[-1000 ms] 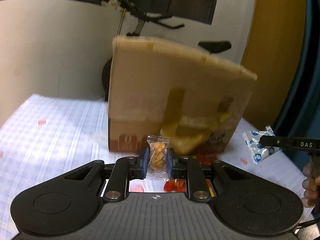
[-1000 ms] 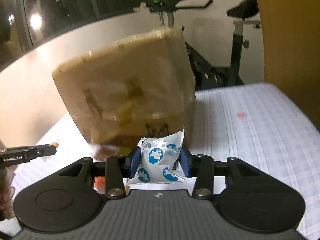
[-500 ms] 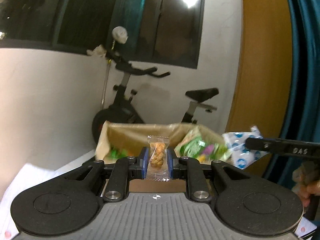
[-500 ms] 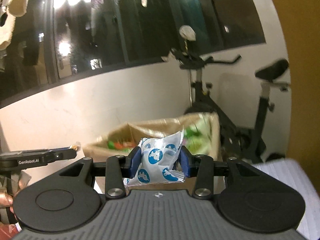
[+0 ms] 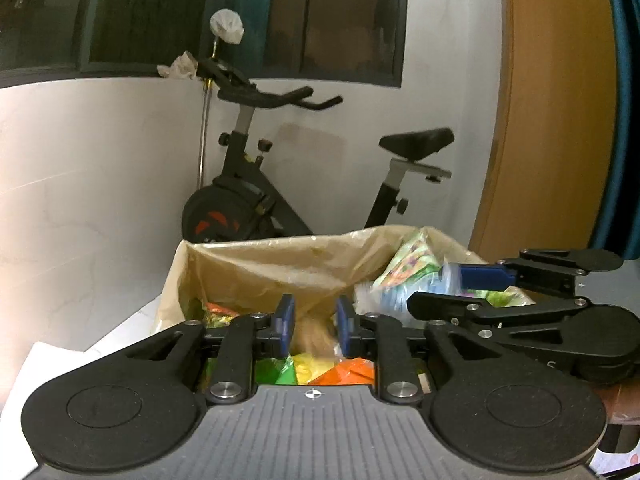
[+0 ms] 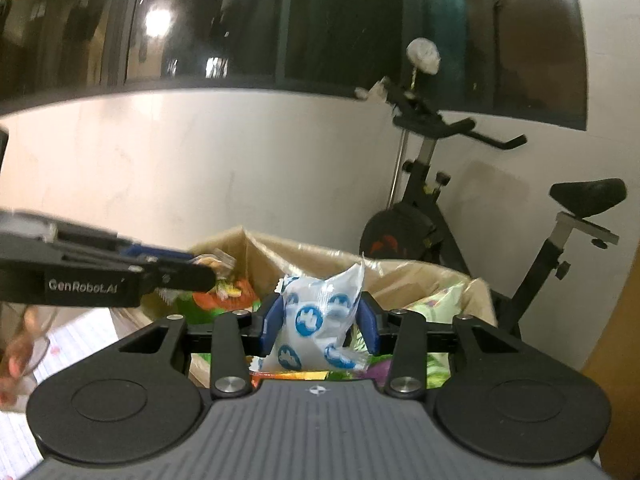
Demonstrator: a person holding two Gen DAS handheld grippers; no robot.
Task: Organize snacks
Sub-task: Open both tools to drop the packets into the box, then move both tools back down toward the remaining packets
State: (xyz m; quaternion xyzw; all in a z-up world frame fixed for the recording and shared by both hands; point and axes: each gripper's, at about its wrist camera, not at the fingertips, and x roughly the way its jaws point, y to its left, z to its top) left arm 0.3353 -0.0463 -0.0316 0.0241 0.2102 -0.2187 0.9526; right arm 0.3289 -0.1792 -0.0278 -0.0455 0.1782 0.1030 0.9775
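Cardboard walls of the lined box point(image 5: 248, 264) were seen just beyond both tongs. The left gripper point(image 5: 314, 328) had just been opening, its jaws apart, and the small clear snack packet point(image 5: 316, 338) was blurred between them, seemingly dropping. The right gripper point(image 6: 318, 322) was clamped on the blue-spotted white packet point(image 6: 320, 320) above the box. A release there was judged the next step.
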